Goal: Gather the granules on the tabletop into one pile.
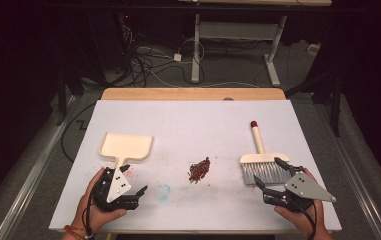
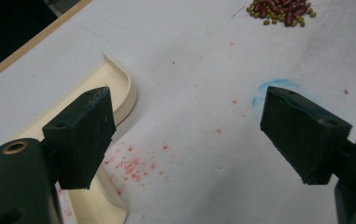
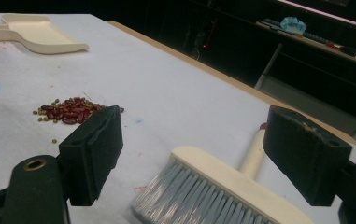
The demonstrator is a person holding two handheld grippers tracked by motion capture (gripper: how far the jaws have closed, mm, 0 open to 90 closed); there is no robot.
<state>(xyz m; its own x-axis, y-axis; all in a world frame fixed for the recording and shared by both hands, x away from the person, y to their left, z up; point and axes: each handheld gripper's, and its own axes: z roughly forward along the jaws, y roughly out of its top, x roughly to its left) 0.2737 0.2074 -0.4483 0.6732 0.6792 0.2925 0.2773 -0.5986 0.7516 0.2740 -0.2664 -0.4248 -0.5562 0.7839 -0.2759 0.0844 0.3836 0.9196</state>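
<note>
Cream dustpan [image 2: 119,88] (handle behind claw) cut off.

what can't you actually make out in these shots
- Dustpan handle, left gripper view: cut off by the bottom edge and hidden behind the left gripper jaw.
- Brush handle, right gripper view: its red end is hidden by the right gripper jaw.
- Pile of beans, high view: too small to count or sort.
- Brush bristle tips, high view: covered by the right gripper's jaws.
</note>
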